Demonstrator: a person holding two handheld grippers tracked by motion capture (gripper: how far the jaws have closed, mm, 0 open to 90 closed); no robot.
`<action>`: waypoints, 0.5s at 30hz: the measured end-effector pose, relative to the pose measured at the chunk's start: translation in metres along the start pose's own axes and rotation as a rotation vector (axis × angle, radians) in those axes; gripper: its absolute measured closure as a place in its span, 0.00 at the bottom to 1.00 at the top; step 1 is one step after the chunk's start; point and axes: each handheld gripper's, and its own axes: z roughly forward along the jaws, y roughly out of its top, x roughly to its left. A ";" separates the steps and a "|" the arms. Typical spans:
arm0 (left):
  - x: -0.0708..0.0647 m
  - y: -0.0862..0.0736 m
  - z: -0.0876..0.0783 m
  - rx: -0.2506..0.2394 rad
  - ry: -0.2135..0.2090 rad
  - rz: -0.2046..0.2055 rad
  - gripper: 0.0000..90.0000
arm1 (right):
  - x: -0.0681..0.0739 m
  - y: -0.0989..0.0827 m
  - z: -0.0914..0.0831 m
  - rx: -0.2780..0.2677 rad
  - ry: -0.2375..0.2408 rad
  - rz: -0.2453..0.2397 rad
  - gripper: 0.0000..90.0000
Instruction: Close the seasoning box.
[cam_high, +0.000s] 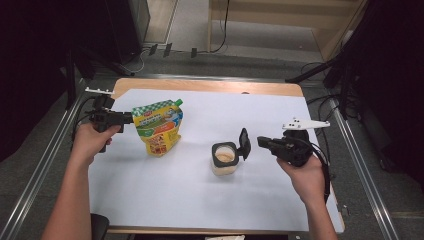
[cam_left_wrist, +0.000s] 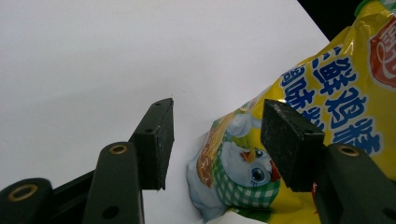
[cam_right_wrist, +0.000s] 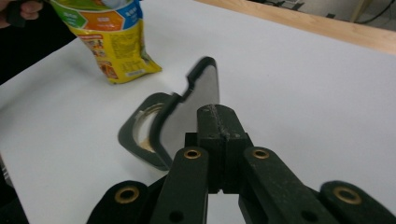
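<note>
- Pouch (cam_high: 159, 127) stands upright at 9 o'clock on white sheet (cam_high: 200, 200), spout cap at top.
- L gripper (cam_left_wrist: 217, 140): released. Jaws apart, pouch edge between them w/ a gap at each pad, no pinch yet. Close on upper part nr spout before lifting so it won't fold.
- Jar (cam_high: 224, 160) at centre, flip lid (cam_right_wrist: 196, 102) hinged up toward 3 o'clock.
- R gripper (cam_high: 264, 142): clenched on nothing, tips just off lid. Keep it nr lid so it can't drop shut.
- Then tip spout over jar mouth, slow.
</note>
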 end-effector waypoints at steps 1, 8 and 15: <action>0.000 0.000 0.000 -0.001 0.002 0.000 0.50 | 0.000 0.000 0.000 0.000 0.000 0.000 1.00; 0.000 0.000 0.001 0.003 0.010 -0.010 0.49 | -0.009 -0.010 0.014 0.000 -0.018 0.031 1.00; 0.000 0.000 0.001 0.008 0.008 -0.004 0.47 | -0.007 -0.015 0.036 0.033 0.002 0.034 1.00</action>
